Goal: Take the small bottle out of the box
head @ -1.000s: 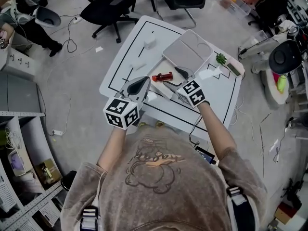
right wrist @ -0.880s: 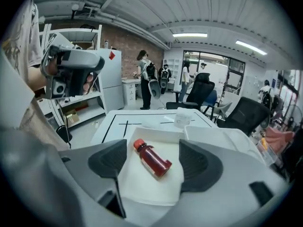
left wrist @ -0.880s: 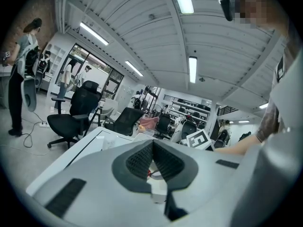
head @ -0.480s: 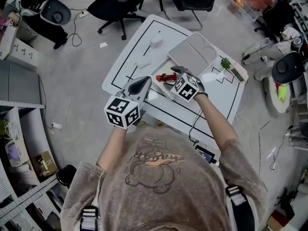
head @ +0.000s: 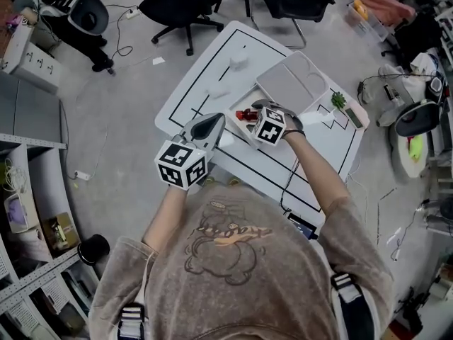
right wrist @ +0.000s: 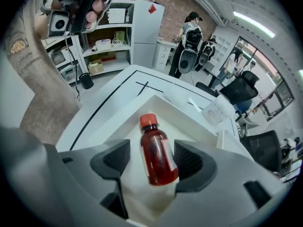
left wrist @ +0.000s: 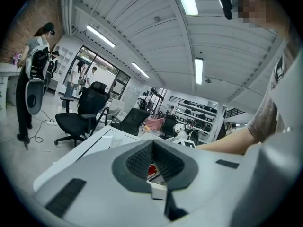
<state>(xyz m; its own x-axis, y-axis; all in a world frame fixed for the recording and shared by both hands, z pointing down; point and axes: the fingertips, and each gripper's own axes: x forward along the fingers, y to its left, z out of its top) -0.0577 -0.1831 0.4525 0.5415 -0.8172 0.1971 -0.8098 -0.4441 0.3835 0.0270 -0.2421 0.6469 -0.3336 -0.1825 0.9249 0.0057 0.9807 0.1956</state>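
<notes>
Cluttered lab, two black office chairs behind a white desk (head: 185,98) marked with black lines. One open box (right wrist: 118,115) sits on it, lid flipped back. One small bottle (right wrist: 156,148), red with a red cap, lies on its side in the box, cap pointing away from the right gripper (right wrist: 152,167).

Right fingers (right wrist: 191,162) are open and straddle the bottle's lower body. The right one is about touching, the left one has a gap. No squeeze yet.

Left gripper (left wrist: 152,148) hovers just beside the box. Its fingers are closed tip to tip with nothing in them.

Progress: approach looks done. Closing, lifting and getting clear of the box are all left to do.

Other things on the desk: two small white items, one green thing by the far edge.
</notes>
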